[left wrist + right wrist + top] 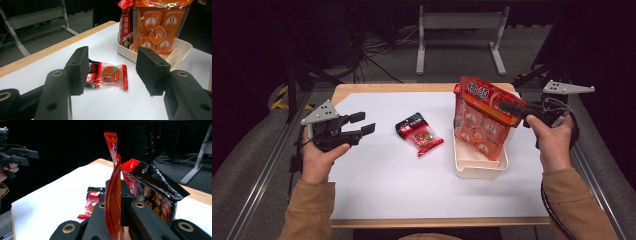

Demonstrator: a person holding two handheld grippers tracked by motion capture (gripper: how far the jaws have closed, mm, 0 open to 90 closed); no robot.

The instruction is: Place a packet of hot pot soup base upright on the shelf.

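The right tongs pinch the big orange snack bag over the cream plastic tub – next, lower it in – while the left tongs wait apart beside the tub.

A small red-and-black snack packet is seen lying flat on the white table, near its middle and well apart from every edge. A black-and-red bag is stood upright toward the right edge. Beyond the far edge, a grey metal frame is stood on the floor among cables.
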